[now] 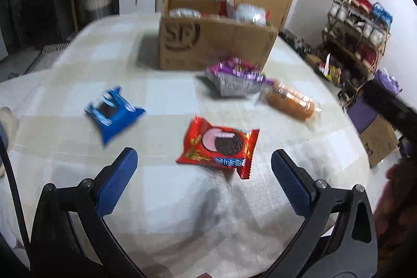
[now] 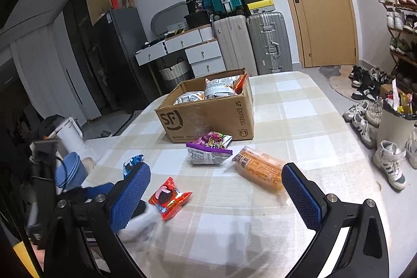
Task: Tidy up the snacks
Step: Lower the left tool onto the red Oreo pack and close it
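Here, four loose snacks lie on the checked beige-and-white tablecloth (image 2: 299, 106) in front of an open brown cardboard box marked SF Express (image 2: 208, 119), which already holds several packets. Nearest the box, touching or almost touching its front wall, sits a purple-and-silver crinkled snack bag (image 2: 208, 150); just beside it, towards the shoe side of the room, lies an orange snack roll in clear wrap (image 2: 260, 171). Closer to the cameras rests a red sandwich-cookie packet (image 1: 219, 146), flat on the cloth, and well apart from it a blue cookie packet (image 1: 113, 112), blurred in the left wrist view and mostly hidden behind a finger in the right wrist view. The left gripper (image 1: 204, 184) hangs above the cloth with its blue-padded jaws spread wide and nothing between them, the red packet just ahead of the gap. The right gripper (image 2: 216, 194) is likewise wide apart and empty, the red packet near its left pad and the end of the orange roll close to its right pad (image 2: 299, 197); whether that pad touches the roll I cannot tell, since the wrap is smeared there. At the right edge of the left wrist view a person's hand (image 1: 396, 194) shows dimly. Beyond the table stand grey and teal suitcases (image 2: 268, 41), white drawers (image 2: 192, 48), a wooden door (image 2: 320, 4) and a shoe rack (image 2: 401, 25).
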A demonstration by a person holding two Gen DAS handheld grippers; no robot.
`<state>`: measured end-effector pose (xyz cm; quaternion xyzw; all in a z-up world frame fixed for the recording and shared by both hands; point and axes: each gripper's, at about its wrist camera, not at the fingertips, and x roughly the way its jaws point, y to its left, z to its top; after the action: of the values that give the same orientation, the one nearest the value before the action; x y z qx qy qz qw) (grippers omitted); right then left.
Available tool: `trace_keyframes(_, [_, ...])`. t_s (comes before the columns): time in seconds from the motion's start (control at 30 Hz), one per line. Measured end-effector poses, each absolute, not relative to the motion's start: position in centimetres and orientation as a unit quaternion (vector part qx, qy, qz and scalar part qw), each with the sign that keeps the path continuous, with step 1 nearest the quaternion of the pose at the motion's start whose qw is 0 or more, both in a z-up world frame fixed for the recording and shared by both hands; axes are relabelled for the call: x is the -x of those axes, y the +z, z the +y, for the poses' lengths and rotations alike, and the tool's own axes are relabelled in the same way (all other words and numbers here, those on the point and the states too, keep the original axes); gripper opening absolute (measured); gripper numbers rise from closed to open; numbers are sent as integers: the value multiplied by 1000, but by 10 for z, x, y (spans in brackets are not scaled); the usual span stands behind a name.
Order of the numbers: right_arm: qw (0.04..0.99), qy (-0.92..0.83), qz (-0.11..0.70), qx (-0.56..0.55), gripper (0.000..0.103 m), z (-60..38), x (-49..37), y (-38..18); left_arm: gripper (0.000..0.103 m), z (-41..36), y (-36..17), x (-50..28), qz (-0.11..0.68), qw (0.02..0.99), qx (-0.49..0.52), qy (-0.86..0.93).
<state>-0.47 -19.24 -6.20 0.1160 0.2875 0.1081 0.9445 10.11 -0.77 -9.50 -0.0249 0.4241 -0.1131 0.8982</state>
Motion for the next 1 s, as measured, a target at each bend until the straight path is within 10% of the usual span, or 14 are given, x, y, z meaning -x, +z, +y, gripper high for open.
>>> trace_keyframes(0.5, [948,119,289,-55,102,-193,-8,-64,102,-49,-130,-153,458,879,-62,-119])
trace_keyframes(1.0, [908,116,357,-186,102,-245,-41,-95,51,-47,-139,-180,494,851,-29,-176])
